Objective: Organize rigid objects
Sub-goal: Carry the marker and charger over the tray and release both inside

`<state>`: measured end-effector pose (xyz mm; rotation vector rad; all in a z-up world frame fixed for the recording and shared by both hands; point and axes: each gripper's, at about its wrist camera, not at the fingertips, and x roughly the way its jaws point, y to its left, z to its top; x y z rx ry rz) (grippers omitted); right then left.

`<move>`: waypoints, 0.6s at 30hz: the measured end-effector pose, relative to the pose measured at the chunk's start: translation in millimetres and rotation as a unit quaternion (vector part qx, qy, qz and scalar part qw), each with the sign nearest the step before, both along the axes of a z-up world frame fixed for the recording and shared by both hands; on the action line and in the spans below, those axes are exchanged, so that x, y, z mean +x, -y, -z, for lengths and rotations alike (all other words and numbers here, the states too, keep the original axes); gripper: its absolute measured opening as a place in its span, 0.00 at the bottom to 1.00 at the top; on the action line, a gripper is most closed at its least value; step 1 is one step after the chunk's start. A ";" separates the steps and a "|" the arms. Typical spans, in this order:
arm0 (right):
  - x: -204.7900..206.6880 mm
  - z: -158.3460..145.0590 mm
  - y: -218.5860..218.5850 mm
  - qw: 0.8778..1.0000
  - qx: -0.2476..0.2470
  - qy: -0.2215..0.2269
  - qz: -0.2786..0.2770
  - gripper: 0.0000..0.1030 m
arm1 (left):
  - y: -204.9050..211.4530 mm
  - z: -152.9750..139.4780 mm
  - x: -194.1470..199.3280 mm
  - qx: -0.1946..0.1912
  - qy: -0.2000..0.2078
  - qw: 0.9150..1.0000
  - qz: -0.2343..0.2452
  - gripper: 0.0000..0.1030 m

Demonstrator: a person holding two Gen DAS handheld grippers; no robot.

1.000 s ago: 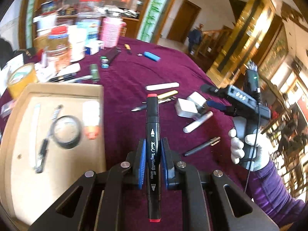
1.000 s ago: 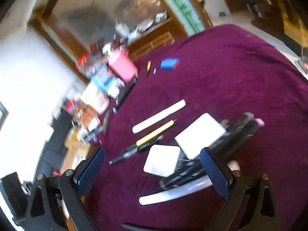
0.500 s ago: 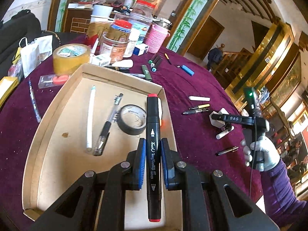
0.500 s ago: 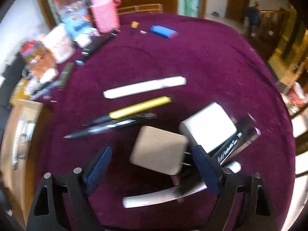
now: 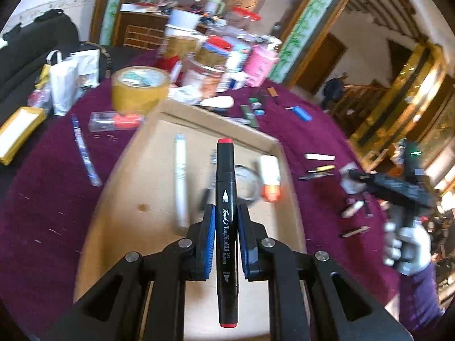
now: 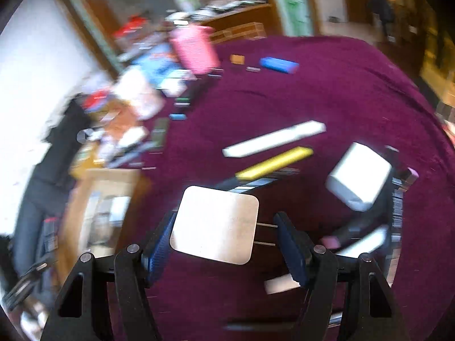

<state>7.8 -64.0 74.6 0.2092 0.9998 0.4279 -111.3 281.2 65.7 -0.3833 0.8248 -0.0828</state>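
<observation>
a round table draped in maroon cloth fills both views, its far rim crowded at 12 o'clock with jars, a pink ribbed cup and a roll of tan packing tape. a shallow cardboard tray sits at centre in the left wrist view, its far wall running toward 1 o'clock; a bare patch of tray floor lies open at 9 o'clock of the marker. inside the tray lie a white pen, a blurred tape ring and a white tube with an orange cap. the left gripper is clenched on a black art marker with red ends, held lengthwise above the tray and pointing to 12 o'clock. the right gripper straddles a white square charger, its two prongs pointing to 3 o'clock; the left pad looks to be against the charger's side and the right pad stands off it. at 2 o'clock rests a second white block; at 1 o'clock, a white stick and a yellow pen lie side by side. bare cloth spreads beyond them toward the table's far edge, broken by a blue lighter.
</observation>
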 end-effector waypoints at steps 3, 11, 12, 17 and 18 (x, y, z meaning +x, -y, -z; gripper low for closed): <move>-14.1 -12.7 -47.6 0.997 0.030 0.003 -0.070 0.72 | -14.4 1.2 16.4 0.038 -0.021 0.999 -0.014 0.14; -31.5 4.9 -185.0 0.982 0.001 -0.006 -0.190 0.72 | -31.5 20.6 80.9 0.107 -0.086 0.990 -0.014 0.14; -29.6 6.7 -197.0 0.982 -0.017 0.002 -0.188 0.72 | -32.6 24.7 86.9 0.115 -0.095 0.989 -0.017 0.14; -10.9 15.7 -230.4 0.977 -0.122 0.059 -0.162 0.73 | -35.3 33.5 89.9 0.108 -0.099 0.989 -0.016 0.23; -5.6 21.5 -234.7 0.975 -0.136 0.048 -0.168 0.73 | -39.1 32.2 86.1 0.094 -0.094 0.991 -0.018 0.34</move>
